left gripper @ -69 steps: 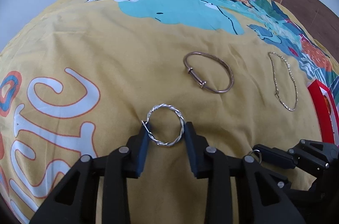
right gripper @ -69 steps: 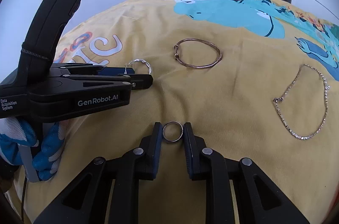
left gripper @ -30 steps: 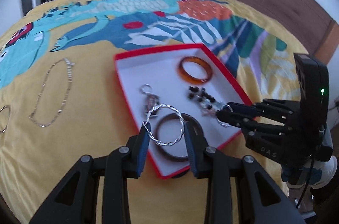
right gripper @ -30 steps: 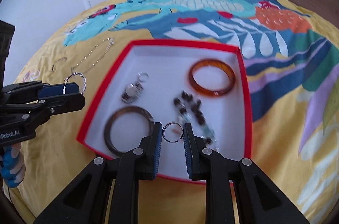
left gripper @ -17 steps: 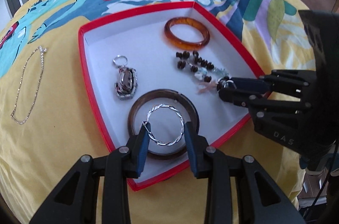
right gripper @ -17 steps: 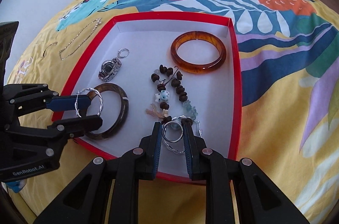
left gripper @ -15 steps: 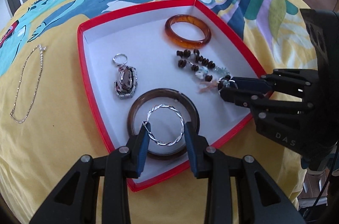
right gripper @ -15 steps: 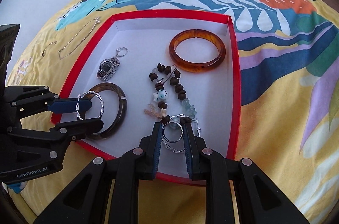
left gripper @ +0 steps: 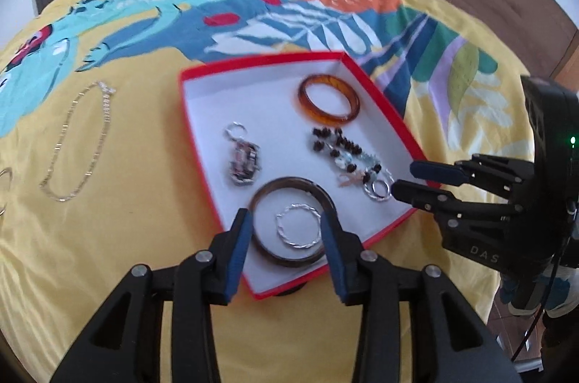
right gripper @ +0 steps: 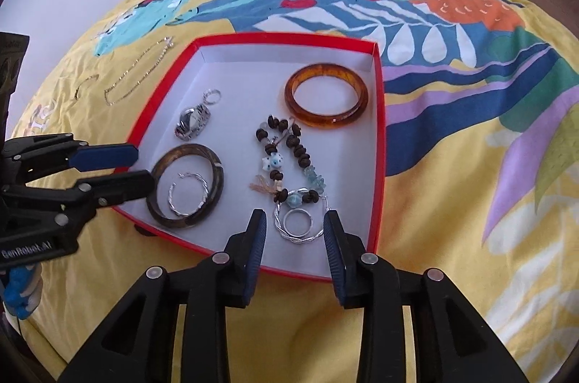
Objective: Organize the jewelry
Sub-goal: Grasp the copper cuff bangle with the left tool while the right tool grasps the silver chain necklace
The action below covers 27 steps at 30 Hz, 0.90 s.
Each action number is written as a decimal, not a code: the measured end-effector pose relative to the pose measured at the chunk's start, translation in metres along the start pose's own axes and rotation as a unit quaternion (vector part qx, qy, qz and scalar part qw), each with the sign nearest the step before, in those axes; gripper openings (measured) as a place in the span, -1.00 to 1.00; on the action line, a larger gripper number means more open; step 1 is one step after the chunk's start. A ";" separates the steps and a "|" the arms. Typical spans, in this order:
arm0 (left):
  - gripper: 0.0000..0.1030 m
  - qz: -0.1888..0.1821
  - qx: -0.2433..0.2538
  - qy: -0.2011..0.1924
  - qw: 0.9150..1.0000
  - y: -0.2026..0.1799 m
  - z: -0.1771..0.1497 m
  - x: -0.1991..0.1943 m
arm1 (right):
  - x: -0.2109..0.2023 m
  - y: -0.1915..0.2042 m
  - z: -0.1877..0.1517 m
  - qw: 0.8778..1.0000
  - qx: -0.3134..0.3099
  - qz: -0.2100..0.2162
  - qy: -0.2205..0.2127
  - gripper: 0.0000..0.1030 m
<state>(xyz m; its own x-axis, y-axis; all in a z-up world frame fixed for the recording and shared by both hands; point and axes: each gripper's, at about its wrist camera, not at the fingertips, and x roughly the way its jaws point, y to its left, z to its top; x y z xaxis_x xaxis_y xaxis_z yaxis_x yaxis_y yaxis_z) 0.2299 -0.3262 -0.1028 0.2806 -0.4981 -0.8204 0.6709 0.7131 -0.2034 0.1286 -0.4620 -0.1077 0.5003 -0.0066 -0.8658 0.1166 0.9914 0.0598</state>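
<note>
Both rings have left our tongs since half a second ago: then each was pinched between the pads, now each lies loose in the red box (right gripper: 380, 115). Our twisted silver ring (left gripper: 299, 226) rests flat inside the dark brown bangle (left gripper: 293, 221) at the near left of the box floor, and our small plain ring (right gripper: 297, 223) sits inside a larger twisted silver hoop (right gripper: 299, 226) at the near middle, just below the beaded bracelet (right gripper: 289, 162). Farther in are the amber bangle (right gripper: 326, 100) on the right and a keychain charm (right gripper: 192, 119) on the left. Outside the box, on the yellow bedspread (right gripper: 452, 202) to the far left, a thin chain (left gripper: 76, 147) lies waiting, with the edge of another bangle at the left margin of the left view, so we judge the job only partly done.

From here the risk is in pulling back. Our pads flank the near box wall closely, and a low or sideways withdrawal could catch the rim and tip or shove the light box on the soft bedding, scattering what is sorted. The chain may also slip through a loose pinch.

Our left gripper (left gripper: 286, 234) stands wide open and empty, its pads either side of the brown bangle, seemingly clear of it. Our right gripper (right gripper: 295, 238) is likewise wide open, holding nothing, its pads apart from the hoop
</note>
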 end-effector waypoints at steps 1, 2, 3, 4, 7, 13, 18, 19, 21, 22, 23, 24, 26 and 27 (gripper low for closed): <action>-0.25 0.006 -0.007 -0.008 1.000 0.008 -0.001 -0.010 | -0.006 0.004 0.002 1.000 0.001 0.001 -0.006 -0.32; -0.23 0.011 -0.011 -0.014 1.000 0.013 0.000 -0.016 | -0.011 0.008 0.005 1.000 0.000 0.003 -0.013 -0.30; -0.22 0.020 -0.018 -0.021 0.999 0.023 -0.002 -0.025 | -0.016 0.015 0.009 1.000 -0.001 0.006 -0.020 -0.29; -0.22 0.029 -0.024 -0.026 0.999 0.033 -0.004 -0.033 | -0.020 0.021 0.011 1.000 -0.004 0.008 -0.025 -0.28; -0.22 0.055 -0.045 -0.037 0.997 0.066 -0.009 -0.052 | -0.029 0.046 0.024 0.999 -0.017 0.020 -0.042 -0.27; -0.22 0.113 -0.102 -0.045 0.987 0.158 -0.028 -0.084 | -0.029 0.109 0.054 0.996 -0.054 0.051 -0.058 -0.23; -0.22 0.166 -0.151 -0.051 0.973 0.238 -0.040 -0.099 | -0.008 0.163 0.076 0.993 -0.068 0.079 -0.058 -0.10; -0.22 0.179 -0.156 -0.053 0.970 0.251 -0.042 -0.100 | 0.000 0.173 0.080 0.993 -0.067 0.083 -0.055 -0.07; -0.22 0.195 -0.177 -0.057 0.963 0.281 -0.045 -0.102 | 0.017 0.190 0.088 0.993 -0.059 0.089 -0.048 0.07; -0.22 0.196 -0.187 -0.057 0.961 0.293 -0.047 -0.102 | 0.025 0.195 0.091 0.993 -0.053 0.091 -0.045 0.10; -0.22 0.199 -0.197 -0.057 0.958 0.304 -0.048 -0.100 | 0.034 0.199 0.096 0.994 -0.044 0.093 -0.041 0.11; -0.22 0.201 -0.207 -0.058 0.956 0.317 -0.049 -0.098 | 0.044 0.202 0.099 0.994 -0.034 0.095 -0.037 0.15; -0.22 0.196 -0.223 -0.056 0.953 0.335 -0.051 -0.094 | 0.063 0.206 0.105 0.995 -0.007 0.100 -0.028 0.29; -0.22 0.189 -0.231 -0.056 0.953 0.343 -0.051 -0.090 | 0.073 0.206 0.108 0.995 0.008 0.101 -0.025 0.41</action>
<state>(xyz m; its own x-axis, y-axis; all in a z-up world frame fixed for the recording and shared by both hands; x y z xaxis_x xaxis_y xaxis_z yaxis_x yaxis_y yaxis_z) 0.3998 -0.0112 -0.1260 0.5309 -0.1934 -0.8251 0.1416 0.9802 -0.1387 0.2819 -0.2719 -0.1051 0.5573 0.1848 -0.8094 0.0232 0.9711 0.2377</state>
